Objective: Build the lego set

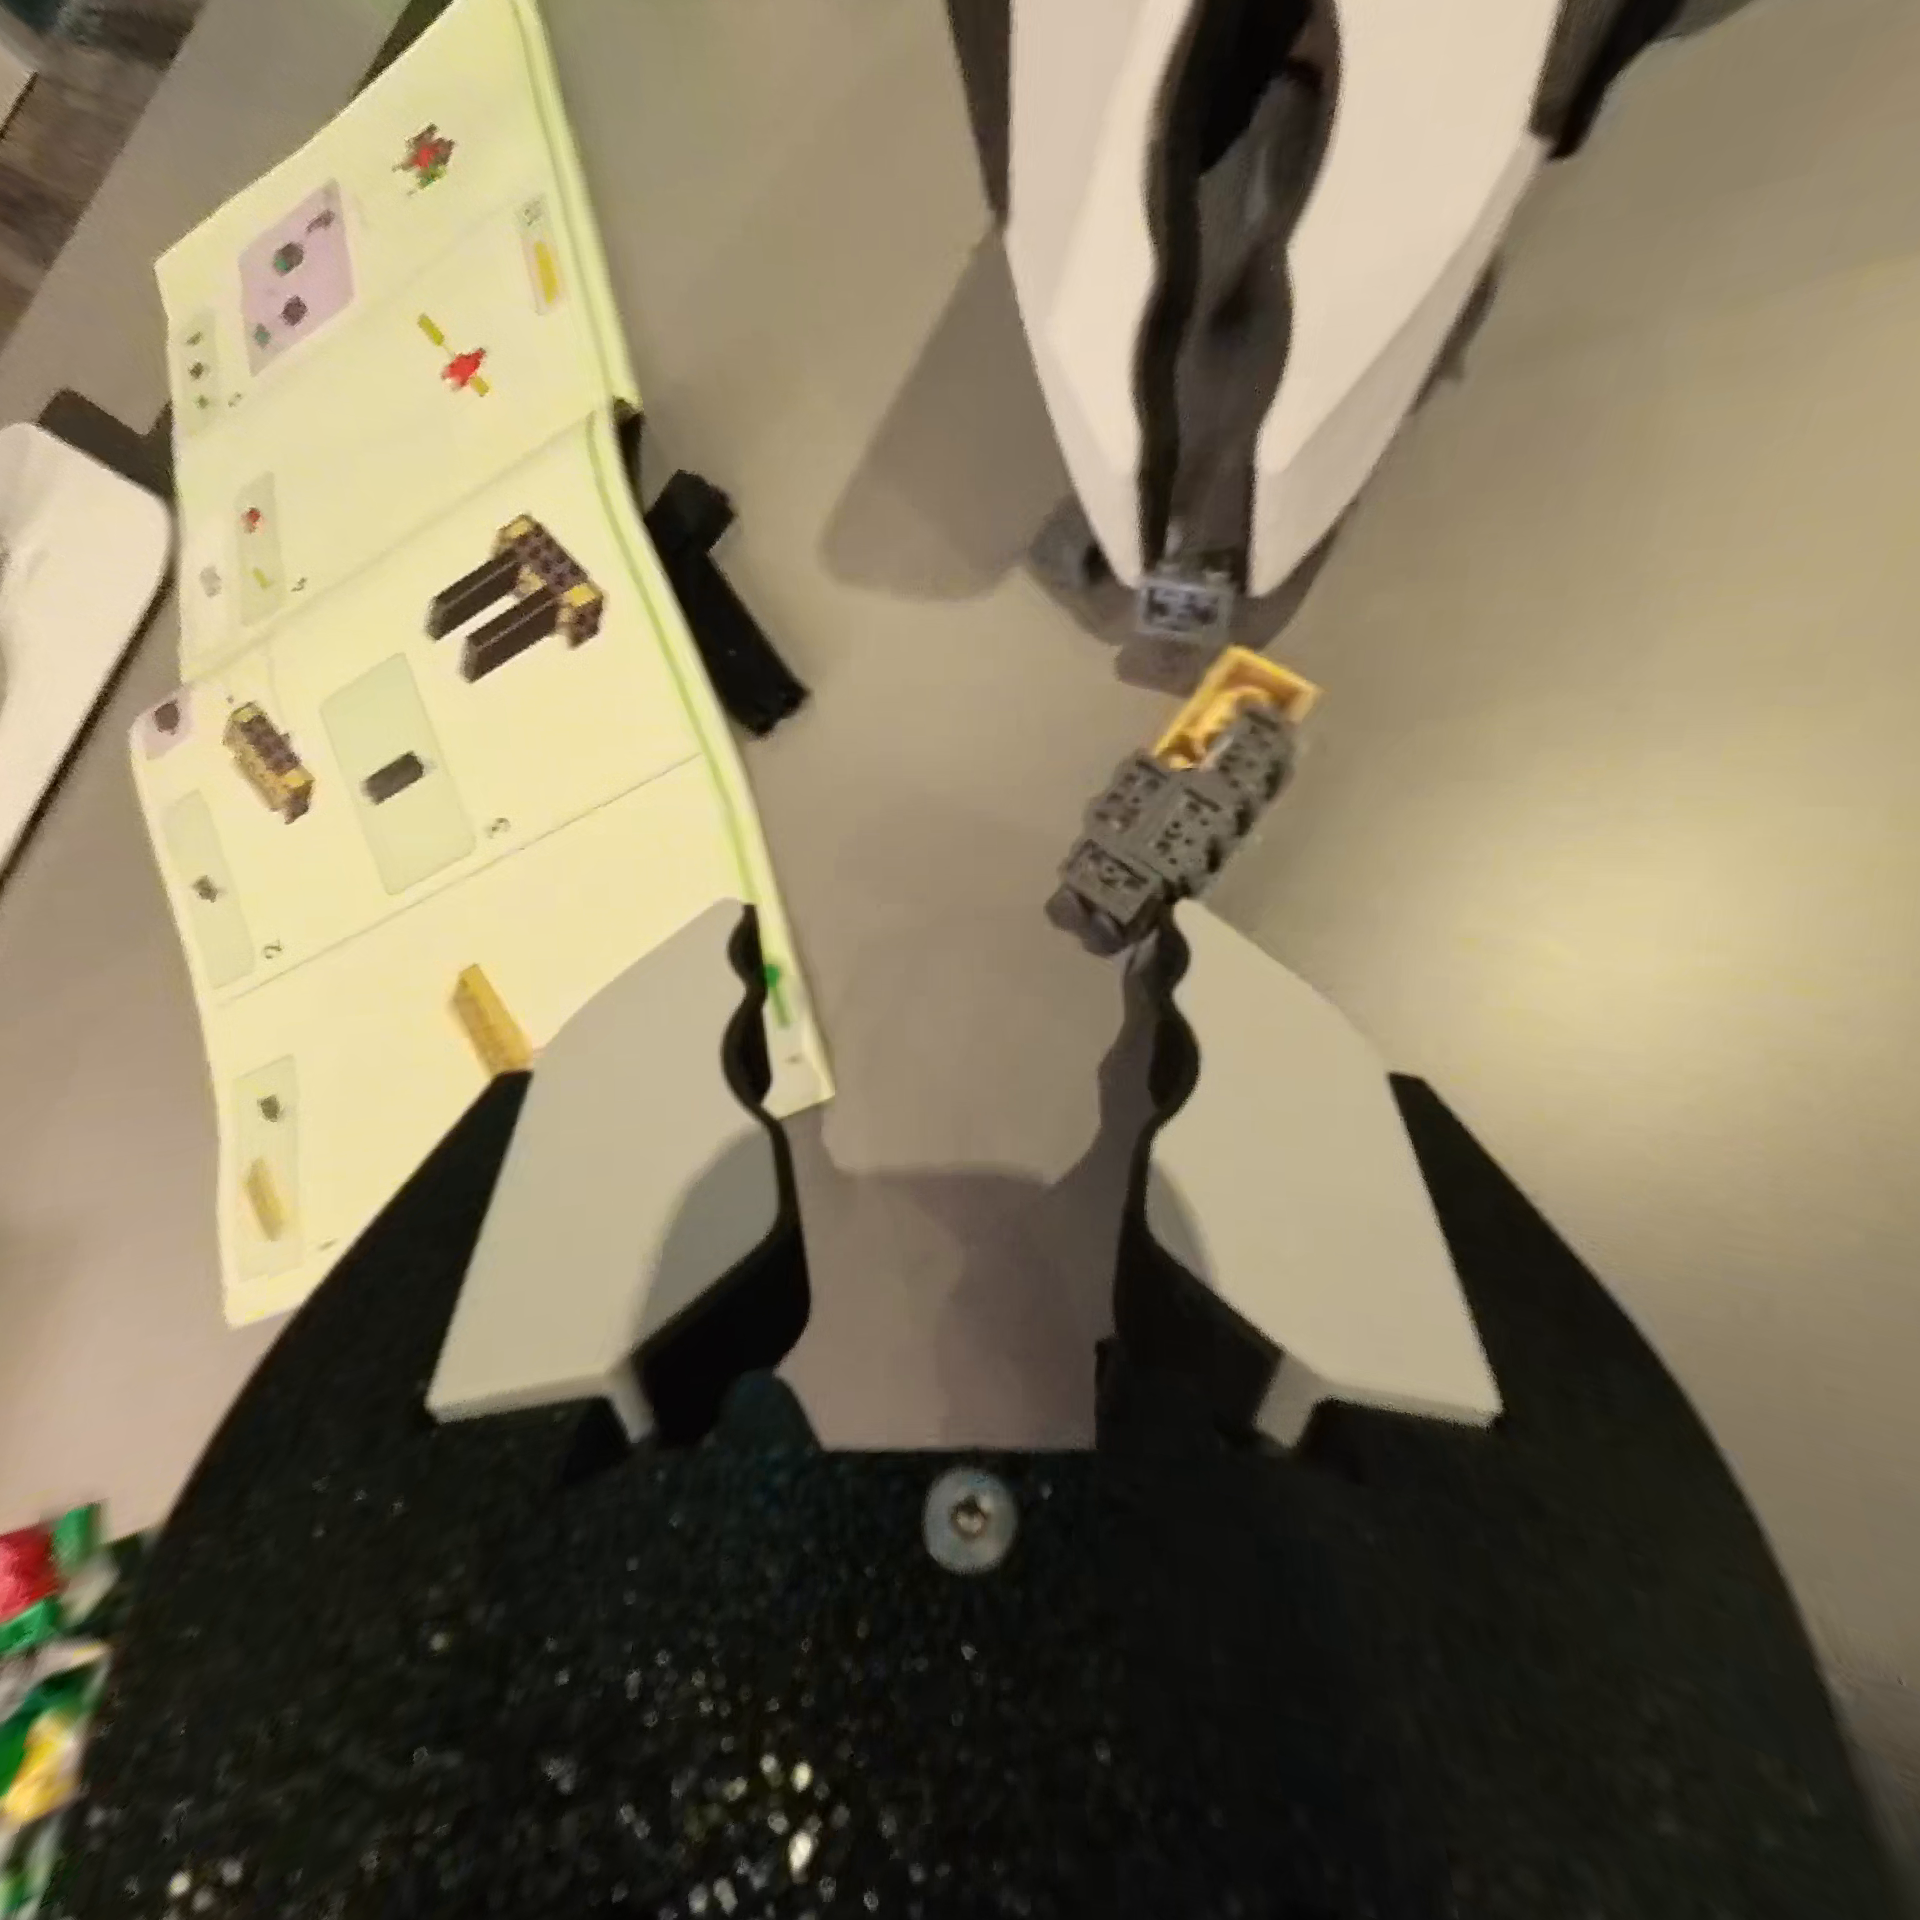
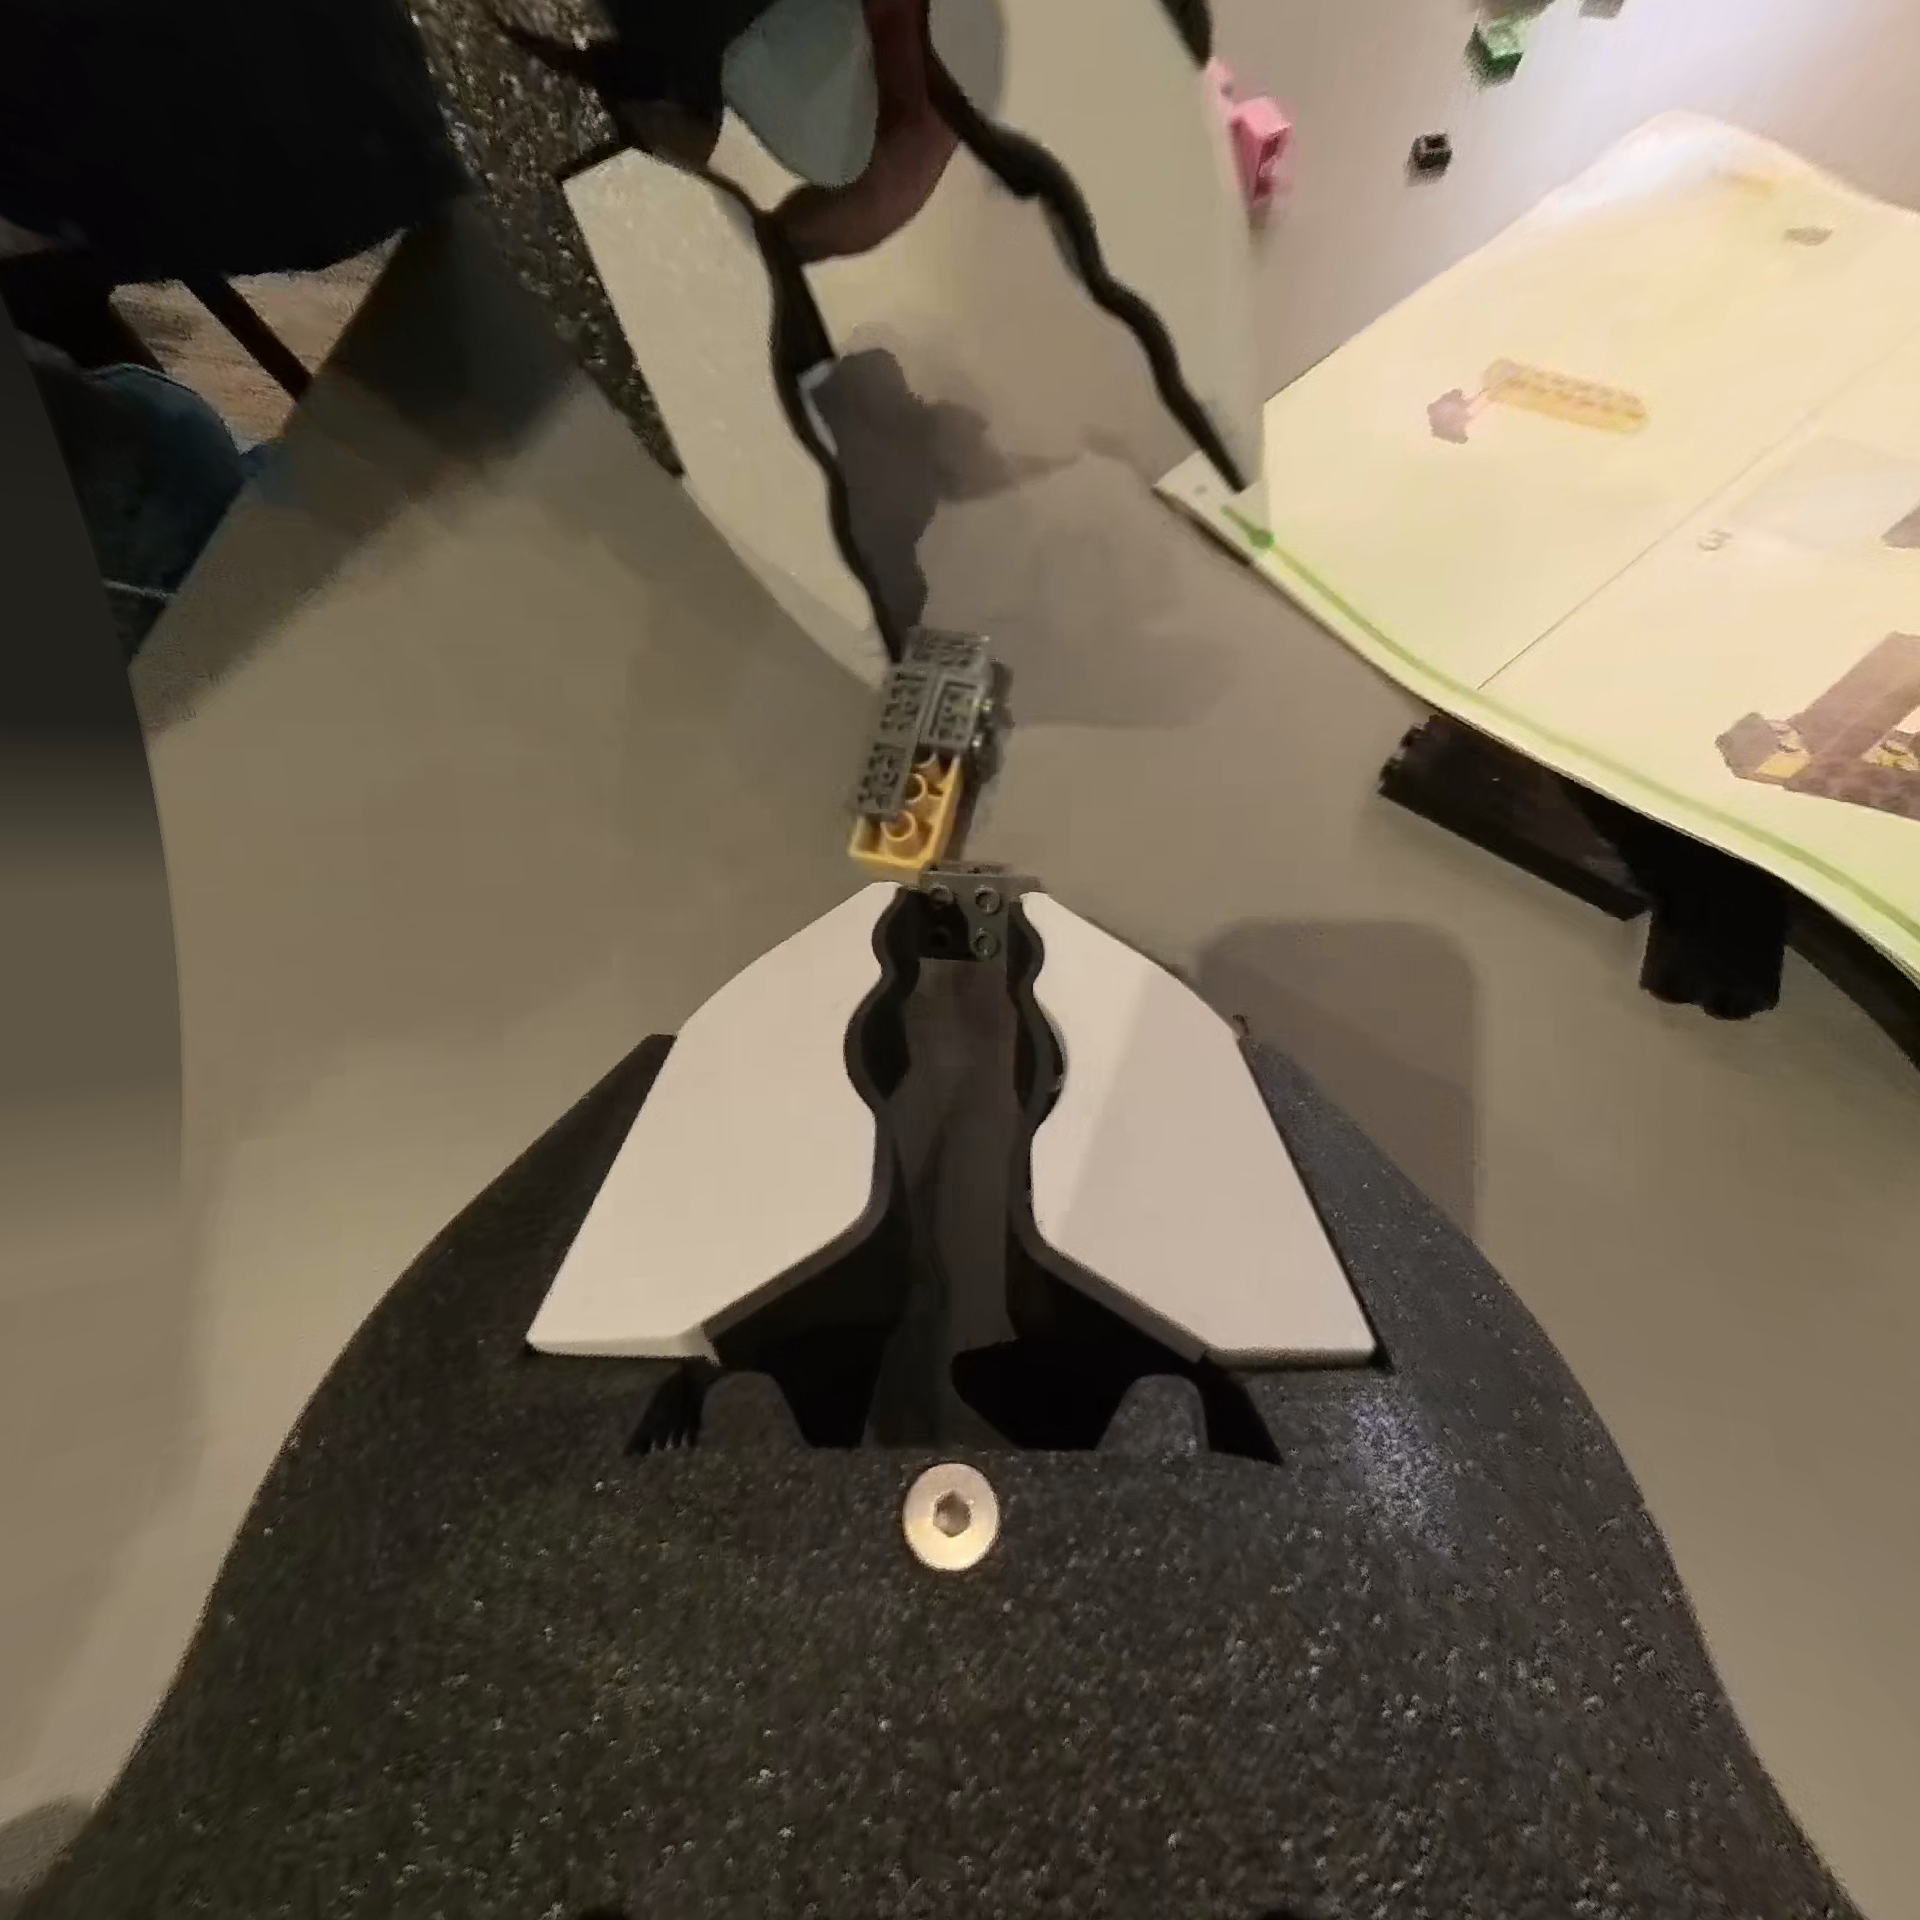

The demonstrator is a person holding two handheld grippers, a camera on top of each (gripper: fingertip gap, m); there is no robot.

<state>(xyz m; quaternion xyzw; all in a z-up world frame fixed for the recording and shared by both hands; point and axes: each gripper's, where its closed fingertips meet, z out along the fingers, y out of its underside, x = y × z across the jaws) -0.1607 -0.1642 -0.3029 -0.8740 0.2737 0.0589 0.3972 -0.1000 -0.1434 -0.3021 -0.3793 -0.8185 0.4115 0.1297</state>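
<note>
A small assembly of dark grey bricks on a yellow brick (image 1: 1184,800) lies on the grey table, also seen in the right wrist view (image 2: 930,748). My left gripper (image 1: 961,925) is open and empty; its right fingertip (image 1: 1179,935) touches the assembly's near end. It shows from the front in the right wrist view (image 2: 1049,551). My right gripper (image 2: 966,894) is shut on a small dark grey studded piece (image 2: 971,914), held just short of the assembly's yellow end. In the left wrist view the right gripper (image 1: 1179,582) comes down from the top with that piece (image 1: 1179,603).
An open instruction booklet (image 1: 447,644) (image 2: 1610,499) lies beside the work spot, with a long black piece (image 1: 727,613) (image 2: 1558,831) partly under its edge. A pink brick (image 2: 1262,145) and small dark and green pieces (image 2: 1432,154) lie farther off. A white tray (image 1: 62,623) and a crumpled bag (image 1: 52,1662) are at the left. There is about 7 cm between the tips of the two grippers.
</note>
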